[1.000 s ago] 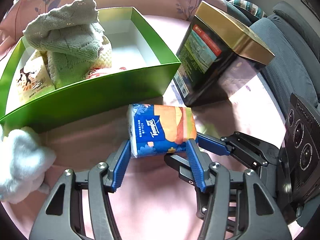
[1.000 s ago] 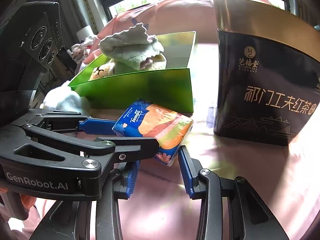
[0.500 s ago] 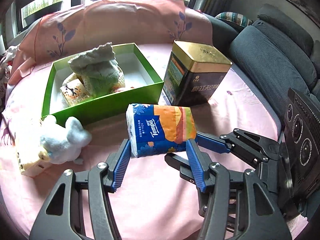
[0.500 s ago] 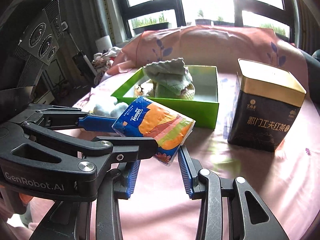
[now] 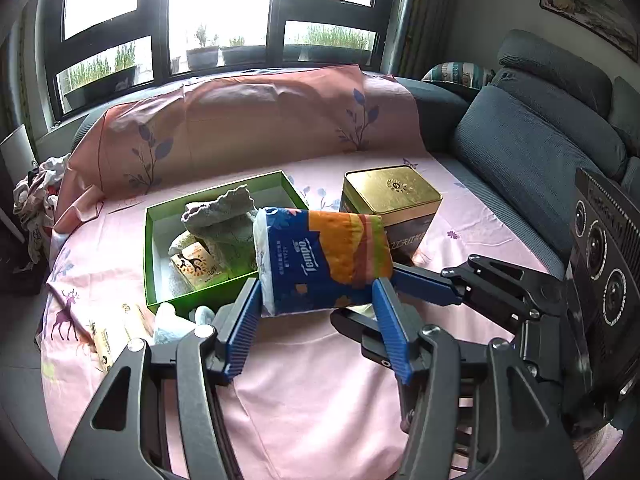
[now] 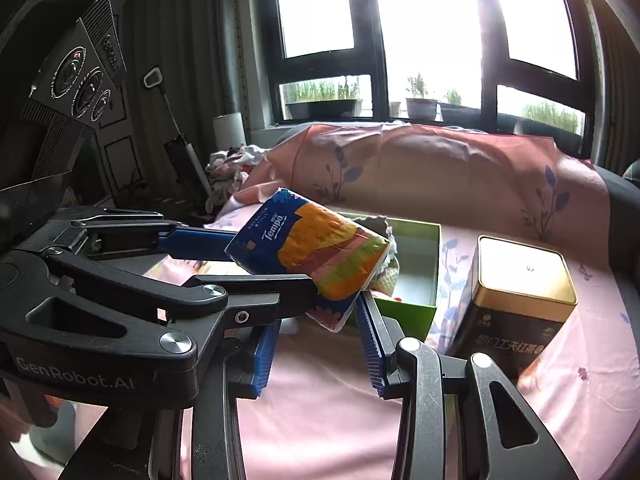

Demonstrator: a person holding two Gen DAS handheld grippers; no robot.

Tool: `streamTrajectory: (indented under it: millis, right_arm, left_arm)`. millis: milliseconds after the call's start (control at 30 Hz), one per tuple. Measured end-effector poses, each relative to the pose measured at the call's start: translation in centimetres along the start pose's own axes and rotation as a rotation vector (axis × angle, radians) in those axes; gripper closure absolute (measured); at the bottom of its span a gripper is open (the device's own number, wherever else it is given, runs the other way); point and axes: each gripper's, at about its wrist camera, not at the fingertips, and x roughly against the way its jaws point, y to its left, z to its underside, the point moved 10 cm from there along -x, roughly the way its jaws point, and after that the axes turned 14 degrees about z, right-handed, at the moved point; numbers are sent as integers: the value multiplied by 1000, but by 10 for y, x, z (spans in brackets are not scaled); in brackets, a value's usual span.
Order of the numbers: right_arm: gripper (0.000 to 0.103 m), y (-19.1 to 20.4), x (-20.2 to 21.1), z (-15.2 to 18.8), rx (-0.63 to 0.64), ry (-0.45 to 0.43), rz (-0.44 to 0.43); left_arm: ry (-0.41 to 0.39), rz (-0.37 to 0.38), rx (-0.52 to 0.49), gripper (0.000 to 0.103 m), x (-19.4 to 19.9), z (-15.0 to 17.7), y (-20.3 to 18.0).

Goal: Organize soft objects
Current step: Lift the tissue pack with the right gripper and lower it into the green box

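A tissue pack [image 5: 320, 260] is held in the air at the centre of the left wrist frame, clamped across its width between the blue pads of the left claw [image 5: 316, 308]. In the right wrist frame the same pack sits left of centre, gripped by the left claw, which reaches in from the left. The right claw [image 6: 316, 344] lies just beneath and behind the pack, its jaws apart and nothing held between them.

A green box [image 5: 160, 304] is seen behind the pack, left of centre in the left wrist frame, with a knitted cloth [image 5: 224, 220] and a small printed packet [image 5: 194, 266] already inside. A gold-lidded tin [image 5: 394, 196] stands just right of the box on the pink sheet [image 5: 312, 392]. A white plush toy [image 5: 176, 320] lies at the box's near wall, partly hidden by the claw.

The step in hand is judged to be carrying the pack to the box. It would be done well if the pack were kept level, brought over the bare floor of the box on the tin's side, lowered below the rim before release, and kept off the cloth pile. The squeeze should be kept light, since the pack yields.
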Motion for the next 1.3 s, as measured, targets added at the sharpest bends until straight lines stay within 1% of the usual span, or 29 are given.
streamTrajectory:
  millis: [367, 600, 733, 900, 1067, 1300]
  right_arm:
    - [62, -6, -2, -33, 6, -50, 15]
    - [62, -15, -7, -50, -2, -74, 33]
    - [62, -18, -16, -57, 3, -76, 46]
    - [62, -20, -36, -59, 13, -60, 51]
    - [62, -24, -61, -60, 13, -38, 49]
    - [62, -24, -108, -59, 11, 27, 48]
  left_arm:
    - [-41, -20, -42, 48, 9, -35, 3]
    - [-57, -21, -74, 47, 6, -57, 3]
    - [-61, -27, -82, 47, 1, -66, 8]
    - [-54, -37, -74, 47, -12, -70, 23]
    - [-36, -26, -49, 47, -29, -74, 41]
    - [25, 10, 14, 47, -63, -77, 80]
